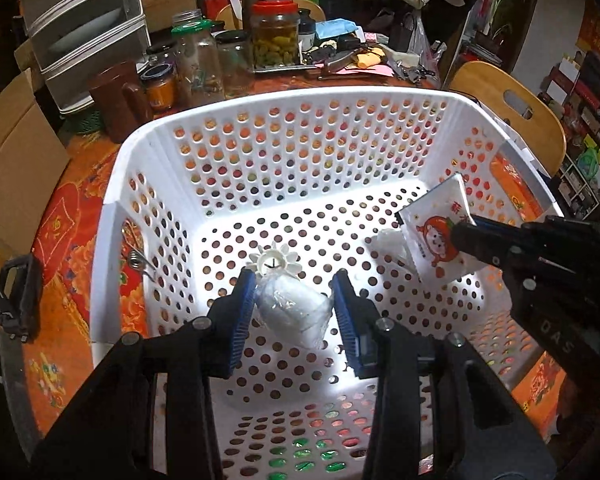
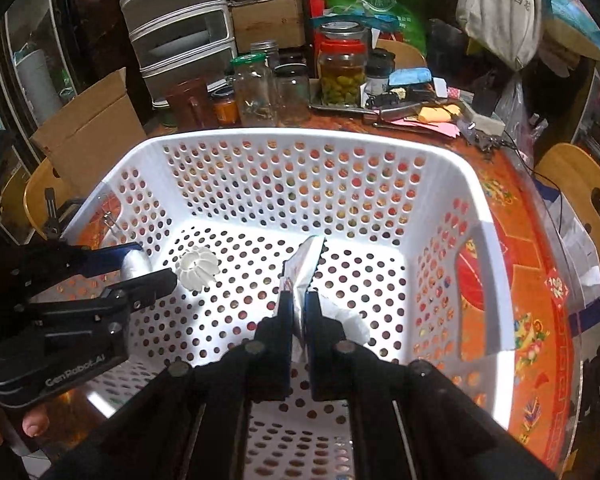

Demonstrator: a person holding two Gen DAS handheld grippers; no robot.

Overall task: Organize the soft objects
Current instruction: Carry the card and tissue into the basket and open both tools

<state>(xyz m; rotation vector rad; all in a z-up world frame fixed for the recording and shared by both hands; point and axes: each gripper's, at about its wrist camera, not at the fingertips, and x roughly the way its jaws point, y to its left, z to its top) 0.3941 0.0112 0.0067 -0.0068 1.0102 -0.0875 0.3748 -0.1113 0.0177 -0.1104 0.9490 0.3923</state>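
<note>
A white perforated basket (image 1: 112, 200) (image 2: 488, 248) stands on the orange patterned table. Inside it and above its floor, my left gripper (image 1: 293, 280) (image 2: 152, 264) is shut on a white roll wrapped in clear plastic (image 1: 290, 308) (image 2: 134, 264), whose ribbed flower-shaped end (image 1: 274, 264) (image 2: 199, 268) points away. To its right my right gripper (image 2: 299, 294) (image 1: 460, 232) is shut on a white tissue packet with a red cartoon print (image 1: 440, 236) (image 2: 306, 260). A crumpled white bit (image 1: 388, 240) (image 2: 348, 320) shows beside the packet.
Behind the basket stand glass jars (image 1: 274, 36), a brown mug (image 1: 118, 100), a grey drawer unit (image 1: 84, 20) and a tray of clutter. A cardboard box (image 1: 12, 168) sits left. Wooden chair (image 1: 512, 108) at right. A metal clip (image 1: 136, 258) hangs on the basket's left wall.
</note>
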